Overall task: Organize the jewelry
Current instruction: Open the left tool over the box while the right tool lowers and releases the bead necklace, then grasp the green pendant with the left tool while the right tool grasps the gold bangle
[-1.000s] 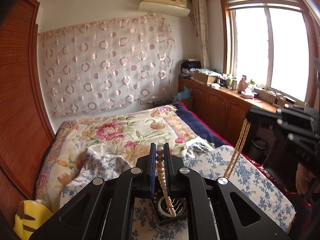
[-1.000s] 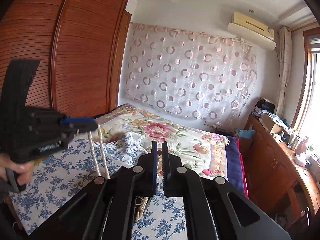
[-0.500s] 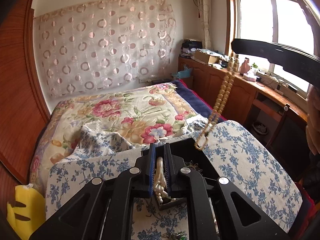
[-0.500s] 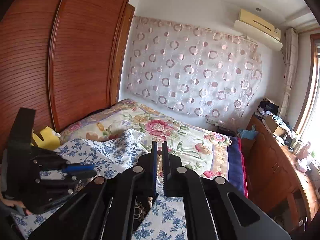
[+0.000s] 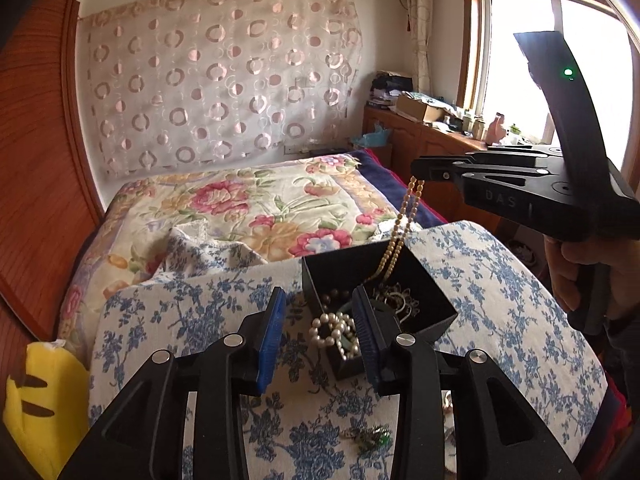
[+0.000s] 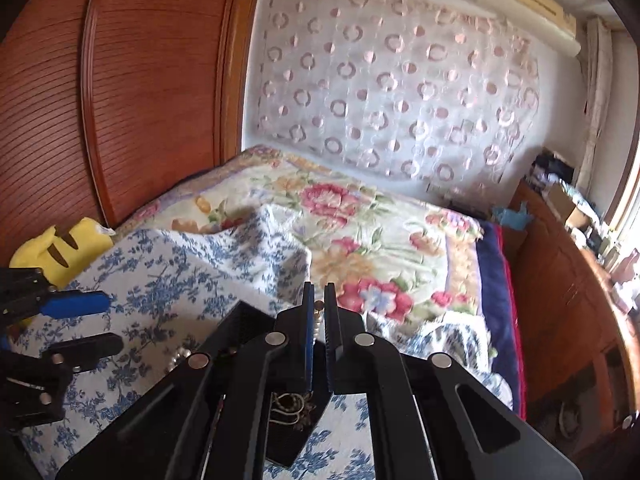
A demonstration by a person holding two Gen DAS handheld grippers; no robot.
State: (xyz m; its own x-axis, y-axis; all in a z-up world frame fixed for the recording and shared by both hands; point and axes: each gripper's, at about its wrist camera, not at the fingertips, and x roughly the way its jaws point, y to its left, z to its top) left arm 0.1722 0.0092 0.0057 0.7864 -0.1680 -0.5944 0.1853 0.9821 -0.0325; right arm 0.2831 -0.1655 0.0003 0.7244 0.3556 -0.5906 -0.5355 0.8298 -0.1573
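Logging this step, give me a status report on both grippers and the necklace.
Left gripper open over the box. Right gripper shut on necklace, tail in box. Nothing in the way.

Black box (image 5: 376, 276) mouth partly blocked: beaded strand (image 5: 402, 232) hangs into its far right corner from right tongs (image 5: 418, 172), w/ left tongs (image 5: 320, 332) spread over near edge. Blue-floral cloth (image 5: 500, 304) right of box bare; left side bare too. Small trinket (image 5: 370, 434) near edge, poss. more beside it. Bunched cloth (image 6: 256, 236) far left.
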